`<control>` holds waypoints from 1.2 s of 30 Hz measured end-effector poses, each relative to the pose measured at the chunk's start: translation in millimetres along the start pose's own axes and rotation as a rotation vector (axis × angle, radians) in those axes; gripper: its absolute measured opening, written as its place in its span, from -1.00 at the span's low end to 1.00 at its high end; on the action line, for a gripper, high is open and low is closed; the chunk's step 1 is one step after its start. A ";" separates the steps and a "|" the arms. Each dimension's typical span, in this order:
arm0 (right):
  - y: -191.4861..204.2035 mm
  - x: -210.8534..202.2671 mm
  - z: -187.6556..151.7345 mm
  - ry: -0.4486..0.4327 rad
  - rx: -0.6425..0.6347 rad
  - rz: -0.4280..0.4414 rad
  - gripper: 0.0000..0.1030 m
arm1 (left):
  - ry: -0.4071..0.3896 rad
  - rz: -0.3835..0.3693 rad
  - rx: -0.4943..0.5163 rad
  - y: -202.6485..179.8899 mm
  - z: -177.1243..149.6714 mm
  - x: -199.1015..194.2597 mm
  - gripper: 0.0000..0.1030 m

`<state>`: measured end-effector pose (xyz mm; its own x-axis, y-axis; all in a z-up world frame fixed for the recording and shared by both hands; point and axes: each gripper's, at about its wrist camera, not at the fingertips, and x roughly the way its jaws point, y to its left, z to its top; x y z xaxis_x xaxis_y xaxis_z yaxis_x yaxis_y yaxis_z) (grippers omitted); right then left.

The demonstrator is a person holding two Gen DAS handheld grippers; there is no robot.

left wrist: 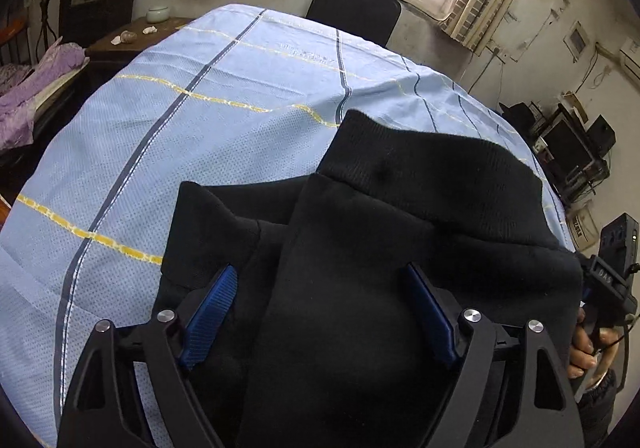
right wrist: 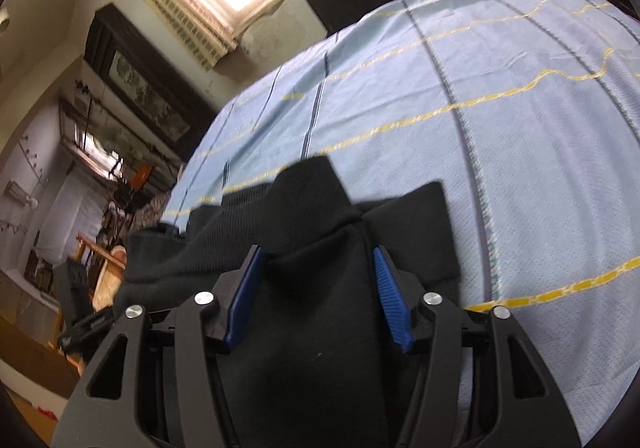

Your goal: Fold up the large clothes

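Left hand-held gripper (left wrist: 322,290) black-framed, ribbed blue pads (left wrist: 212,312), silver screws, dark sleeve cuff (left wrist: 600,392)

black garment (left wrist: 400,232) | partly folded, bunched | on blue striped sheet (left wrist: 168,120)

A bench (left wrist: 200,96) is covered by a pale blue cloth (left wrist: 248,60) with dark and yellow stripes. A black garment (left wrist: 400,208) lies bunched on the cloth.

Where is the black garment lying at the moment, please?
In both wrist views the black garment lies bunched on the light blue striped sheet, along its near edge, with folds running between the blue pads of the left gripper and right gripper.
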<state>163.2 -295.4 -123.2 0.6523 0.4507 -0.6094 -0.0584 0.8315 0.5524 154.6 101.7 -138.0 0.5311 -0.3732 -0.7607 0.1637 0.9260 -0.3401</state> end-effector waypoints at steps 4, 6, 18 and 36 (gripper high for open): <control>5.5 1.4 -4.7 -0.016 -0.023 -0.055 -0.49 | -0.006 -0.028 -0.006 2.5 0.2 -0.6 -0.65; 8.2 -7.4 -4.2 -0.051 -0.021 -0.040 -0.78 | -0.031 -0.020 -0.035 9.2 1.9 -7.3 -0.89; 3.1 -16.8 -1.7 -0.083 0.017 -0.109 -0.87 | -0.028 0.108 -0.047 15.8 -6.7 -4.6 -0.87; 14.4 -65.4 7.3 -0.208 0.028 -0.037 -0.55 | -0.221 0.159 0.060 -45.5 -3.0 -65.0 0.00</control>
<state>125.2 -315.3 -71.3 0.7956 0.3413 -0.5005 -0.0129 0.8355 0.5493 110.1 83.6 -74.7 0.7214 -0.2077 -0.6606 0.1096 0.9762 -0.1873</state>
